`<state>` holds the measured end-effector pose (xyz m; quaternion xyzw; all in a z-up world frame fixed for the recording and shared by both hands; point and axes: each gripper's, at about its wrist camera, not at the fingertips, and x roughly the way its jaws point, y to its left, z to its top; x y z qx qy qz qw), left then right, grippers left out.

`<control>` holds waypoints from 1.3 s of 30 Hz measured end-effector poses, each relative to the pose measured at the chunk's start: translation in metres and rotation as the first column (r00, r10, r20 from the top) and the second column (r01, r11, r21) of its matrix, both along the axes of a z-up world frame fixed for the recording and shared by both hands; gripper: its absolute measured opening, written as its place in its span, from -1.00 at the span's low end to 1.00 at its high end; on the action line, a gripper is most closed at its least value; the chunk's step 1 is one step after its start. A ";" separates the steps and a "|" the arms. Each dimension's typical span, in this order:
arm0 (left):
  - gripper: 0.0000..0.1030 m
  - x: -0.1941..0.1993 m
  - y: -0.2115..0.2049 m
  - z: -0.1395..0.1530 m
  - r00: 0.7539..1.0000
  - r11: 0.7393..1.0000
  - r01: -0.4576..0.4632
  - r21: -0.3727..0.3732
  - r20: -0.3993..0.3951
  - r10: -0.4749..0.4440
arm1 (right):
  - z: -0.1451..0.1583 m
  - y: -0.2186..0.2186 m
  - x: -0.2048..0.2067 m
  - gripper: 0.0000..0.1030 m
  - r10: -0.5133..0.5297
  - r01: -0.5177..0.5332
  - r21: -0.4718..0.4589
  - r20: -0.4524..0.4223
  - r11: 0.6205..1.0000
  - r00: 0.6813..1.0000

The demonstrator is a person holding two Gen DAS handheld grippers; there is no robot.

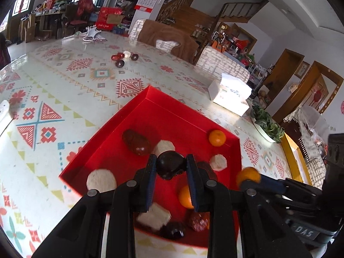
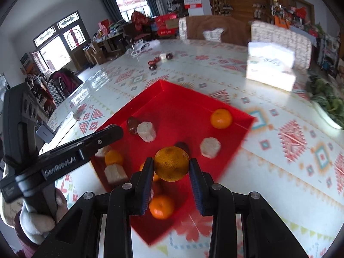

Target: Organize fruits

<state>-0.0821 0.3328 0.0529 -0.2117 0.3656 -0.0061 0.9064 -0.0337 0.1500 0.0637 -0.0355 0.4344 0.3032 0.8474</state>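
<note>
Left claw [image 1: 171,167] grips a glossy dark fruit [image 1: 169,165] (wrinkled); right claw [image 2: 171,168] grips a dimpled orange [image 2: 171,163].

Between left fingers [image 1: 150,172]: one dark fruit [image 1: 169,165]. Between right fingers [image 2: 148,172]: one orange [image 2: 171,164]. Beyond and beneath them, in one red tray [image 1: 148,94]: four white chunks [image 1: 101,180], four more dark fruits, at least three more oranges. Far ahead: three dark, one white.

1. Daylight from the windows [image 2: 64,40] at the far left; room evenly bright, shadows soft.
2. Glare streaks on the glossy tablecloth [image 2: 96,79], tissue box [image 2: 269,68] blown out.
3. Right wrist view motion-blurred toward the right side; left wrist view sharper.
4. Heavy fisheye bending, black vignette in the corners.
</note>
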 end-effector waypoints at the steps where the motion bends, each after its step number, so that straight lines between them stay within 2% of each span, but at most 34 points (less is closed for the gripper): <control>1: -0.49 0.004 0.001 -0.001 1.000 1.000 0.000 0.001 -0.005 0.000 | -0.004 0.005 0.008 -0.29 0.002 -0.002 0.003 -0.015 1.000 1.000; 7: -0.49 0.024 0.005 -0.011 0.999 1.000 0.002 -0.013 -0.039 -0.002 | -0.021 0.025 0.037 -0.29 -0.009 0.009 -0.009 -0.057 1.000 0.998; 16: -0.46 0.035 0.006 -0.019 0.998 1.000 -0.003 -0.016 -0.064 0.002 | -0.033 0.041 0.059 -0.27 -0.008 0.005 -0.042 -0.066 0.999 0.998; 17: -0.39 0.036 0.006 -0.018 0.998 1.000 -0.002 -0.014 -0.062 0.002 | -0.034 0.042 0.059 -0.27 -0.006 0.003 -0.044 -0.066 0.999 0.998; 18: -0.23 0.036 0.006 -0.017 0.998 1.000 -0.002 -0.014 -0.060 0.001 | -0.035 0.044 0.060 -0.27 -0.005 0.002 -0.046 -0.065 0.999 0.998; 22: -0.03 0.032 0.007 -0.011 0.999 1.000 -0.015 -0.005 -0.040 0.014 | -0.035 0.044 0.063 -0.26 -0.012 0.010 -0.034 -0.062 0.999 0.998; 24: 0.15 0.029 0.008 -0.007 0.999 1.000 -0.021 -0.005 -0.027 0.021 | -0.033 0.042 0.061 -0.26 -0.015 0.014 -0.026 -0.052 1.000 0.999; 27: 0.27 0.024 0.008 0.000 0.999 1.000 -0.031 0.004 -0.011 0.031 | -0.025 0.039 0.058 -0.25 -0.017 0.016 -0.014 -0.028 1.000 0.999; 33: 0.38 0.005 0.008 0.014 0.998 0.998 -0.062 -0.001 0.027 0.062 | -0.004 0.023 0.045 -0.19 -0.036 0.036 0.013 0.020 0.999 0.999; 39: 0.44 -0.021 -0.004 0.028 0.996 0.997 -0.074 0.030 0.061 0.072 | 0.010 -0.006 0.024 -0.17 -0.075 0.073 0.036 0.055 0.997 0.996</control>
